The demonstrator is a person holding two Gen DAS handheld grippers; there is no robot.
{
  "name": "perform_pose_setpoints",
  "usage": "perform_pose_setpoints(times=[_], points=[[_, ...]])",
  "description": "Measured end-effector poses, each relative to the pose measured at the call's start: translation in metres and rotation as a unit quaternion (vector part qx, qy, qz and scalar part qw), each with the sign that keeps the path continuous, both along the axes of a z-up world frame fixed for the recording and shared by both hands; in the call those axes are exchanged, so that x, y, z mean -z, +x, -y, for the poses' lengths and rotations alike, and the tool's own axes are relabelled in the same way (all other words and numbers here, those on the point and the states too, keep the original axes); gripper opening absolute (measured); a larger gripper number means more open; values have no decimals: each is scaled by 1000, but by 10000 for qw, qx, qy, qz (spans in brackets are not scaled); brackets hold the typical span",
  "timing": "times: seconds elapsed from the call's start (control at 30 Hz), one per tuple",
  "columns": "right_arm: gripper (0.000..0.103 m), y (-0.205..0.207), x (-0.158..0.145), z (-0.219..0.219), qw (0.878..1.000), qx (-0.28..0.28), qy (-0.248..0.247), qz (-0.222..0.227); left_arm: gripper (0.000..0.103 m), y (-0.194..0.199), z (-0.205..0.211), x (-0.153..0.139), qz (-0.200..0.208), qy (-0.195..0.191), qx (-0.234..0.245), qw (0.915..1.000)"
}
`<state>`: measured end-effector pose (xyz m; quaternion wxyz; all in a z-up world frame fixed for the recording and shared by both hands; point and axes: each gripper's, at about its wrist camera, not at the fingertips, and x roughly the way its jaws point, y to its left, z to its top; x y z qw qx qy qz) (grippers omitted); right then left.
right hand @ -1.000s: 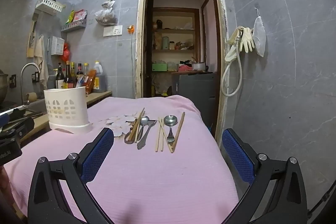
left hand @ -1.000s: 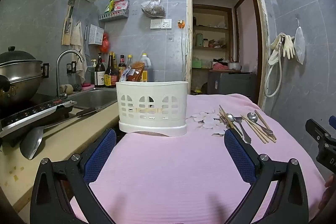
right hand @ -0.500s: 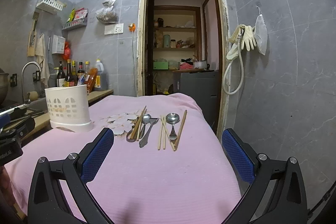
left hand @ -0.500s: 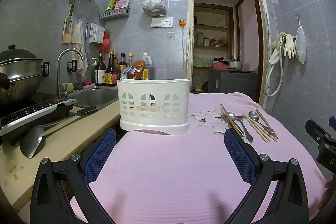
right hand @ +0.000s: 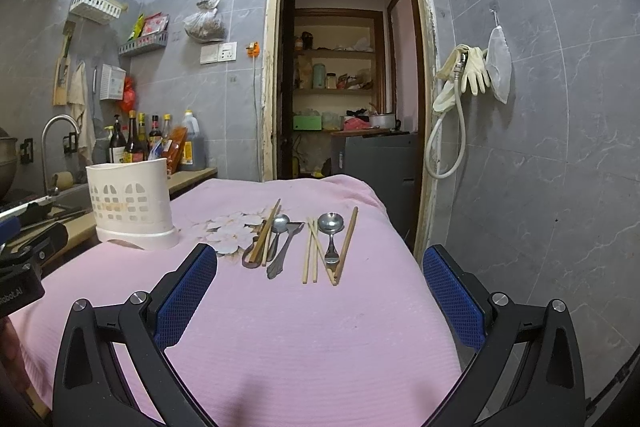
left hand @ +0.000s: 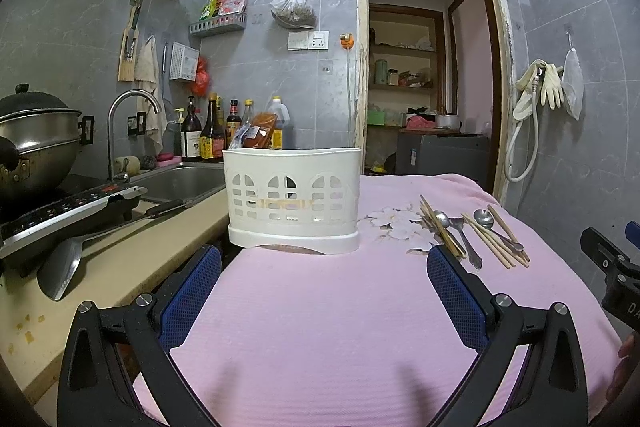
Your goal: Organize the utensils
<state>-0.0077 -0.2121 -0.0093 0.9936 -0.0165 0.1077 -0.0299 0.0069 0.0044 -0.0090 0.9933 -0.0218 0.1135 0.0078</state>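
Observation:
A white slotted utensil holder [left hand: 294, 198] [right hand: 130, 203] stands upright on the pink cloth [left hand: 328, 311], left of the utensils. Metal spoons [right hand: 331, 227] [left hand: 485, 218], a fork and several wooden chopsticks [right hand: 347, 245] [left hand: 442, 231] lie side by side on the cloth beside a flower print. My left gripper [left hand: 322, 287] is open and holds nothing, hovering low, short of the holder. My right gripper [right hand: 320, 285] is open too, nothing in it, just short of the utensil row.
A beige counter [left hand: 120, 267] on the left carries a stove with a steel pot [left hand: 36, 139], a spatula [left hand: 64, 263], a sink [left hand: 184, 183] and bottles [left hand: 208, 135]. An open doorway [right hand: 344, 87] lies behind the table. The grey tiled wall stands close on the right.
Both grippers have crept forward and sunk slightly; the holder and utensils look a little nearer and higher. Both stay open, and nothing on the cloth has moved.

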Motion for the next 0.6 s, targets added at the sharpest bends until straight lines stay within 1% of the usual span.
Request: perform_pose_setpoints(times=[0.6], points=[[103,1,4,-4,10000,-35,-18,-41,101,0,1,2,-20,8,-2,10000]])
